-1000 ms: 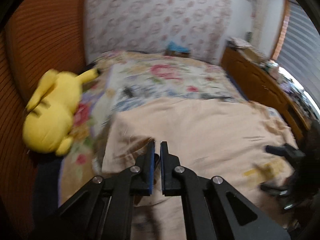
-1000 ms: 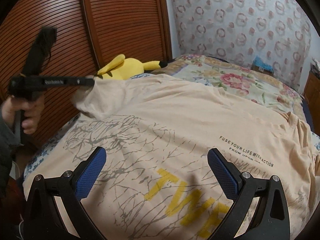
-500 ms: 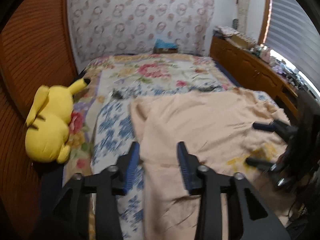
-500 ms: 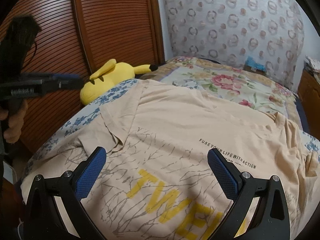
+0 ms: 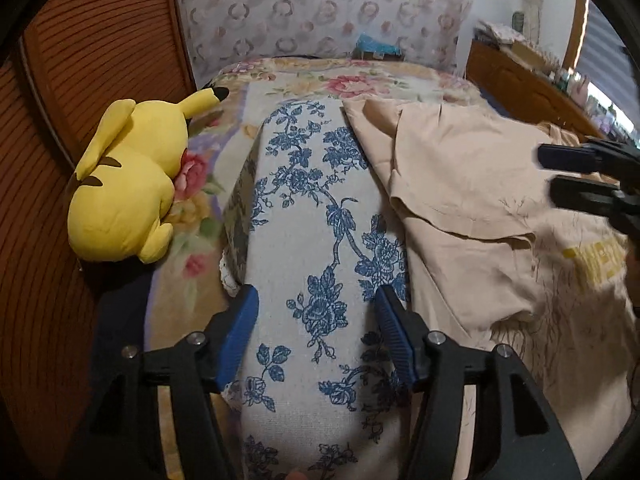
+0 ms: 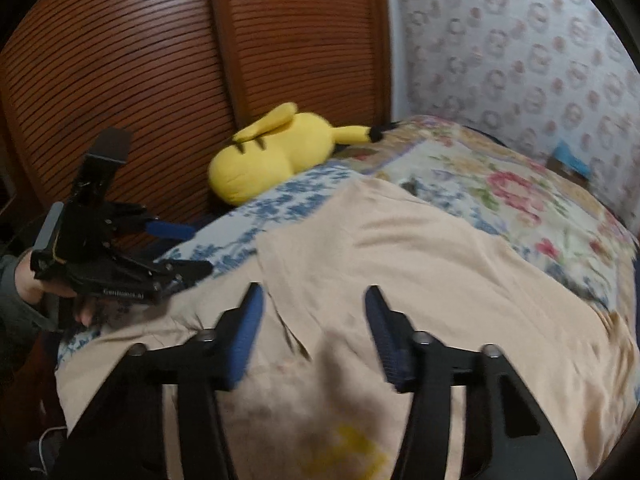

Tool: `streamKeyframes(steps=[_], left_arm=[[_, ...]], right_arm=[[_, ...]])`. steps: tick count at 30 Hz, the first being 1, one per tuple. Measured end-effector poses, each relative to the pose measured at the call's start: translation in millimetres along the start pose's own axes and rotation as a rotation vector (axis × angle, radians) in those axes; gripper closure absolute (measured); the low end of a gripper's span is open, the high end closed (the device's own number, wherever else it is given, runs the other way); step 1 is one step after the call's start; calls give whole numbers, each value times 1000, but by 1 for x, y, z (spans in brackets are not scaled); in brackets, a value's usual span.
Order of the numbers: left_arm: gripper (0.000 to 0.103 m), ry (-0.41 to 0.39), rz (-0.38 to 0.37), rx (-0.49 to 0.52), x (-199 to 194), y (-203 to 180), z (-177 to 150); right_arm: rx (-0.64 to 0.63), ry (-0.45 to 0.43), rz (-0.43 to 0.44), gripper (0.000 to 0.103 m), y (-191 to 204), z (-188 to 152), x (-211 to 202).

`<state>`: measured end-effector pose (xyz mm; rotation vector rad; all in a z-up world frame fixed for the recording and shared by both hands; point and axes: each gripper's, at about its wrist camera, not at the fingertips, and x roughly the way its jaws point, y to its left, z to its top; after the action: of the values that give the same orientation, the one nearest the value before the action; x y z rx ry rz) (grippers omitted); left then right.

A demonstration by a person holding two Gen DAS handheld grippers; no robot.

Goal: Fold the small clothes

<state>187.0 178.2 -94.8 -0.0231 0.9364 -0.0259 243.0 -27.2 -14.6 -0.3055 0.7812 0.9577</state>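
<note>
- The T-shirt [image 5: 472, 208] lies spread on the patterned cover [image 5: 316, 216], which sits on top of the bed [image 6: 520, 184].
- To the shirt's left, a strip of cover lies bare; the left gripper [image 5: 318, 332] hangs over it, jaws apart.
- The plush toy [image 5: 128, 184] lies further left, against the slatted doors [image 6: 160, 60].
- The right gripper [image 6: 314, 334] hovers over the shirt, jaws spread.
- A wooden dresser [image 5: 520, 88] stands right of the bed.
</note>
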Motion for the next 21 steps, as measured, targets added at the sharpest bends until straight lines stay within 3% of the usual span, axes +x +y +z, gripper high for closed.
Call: streamKeyframes(steps=[3, 13, 15, 17, 18, 21], left_arm=[[40, -60, 12, -4, -1, -4, -5], [34, -56, 6, -13, 1, -1, -3], [33, -57, 3, -14, 0, -1, -4], [33, -56, 3, -14, 0, -2, -4], [33, -56, 3, -14, 0, -2, -4], [32, -56, 2, -14, 0, -3, -5]], right_arm=[[-21, 32, 40, 58, 5, 10, 21], [-116, 163, 44, 58, 19, 8, 77], [-139, 161, 25, 63, 20, 6, 77], [-160, 158, -11, 85, 19, 5, 77], [-160, 158, -15, 92, 18, 6, 76], [-146, 138, -31, 100, 9, 4, 70]])
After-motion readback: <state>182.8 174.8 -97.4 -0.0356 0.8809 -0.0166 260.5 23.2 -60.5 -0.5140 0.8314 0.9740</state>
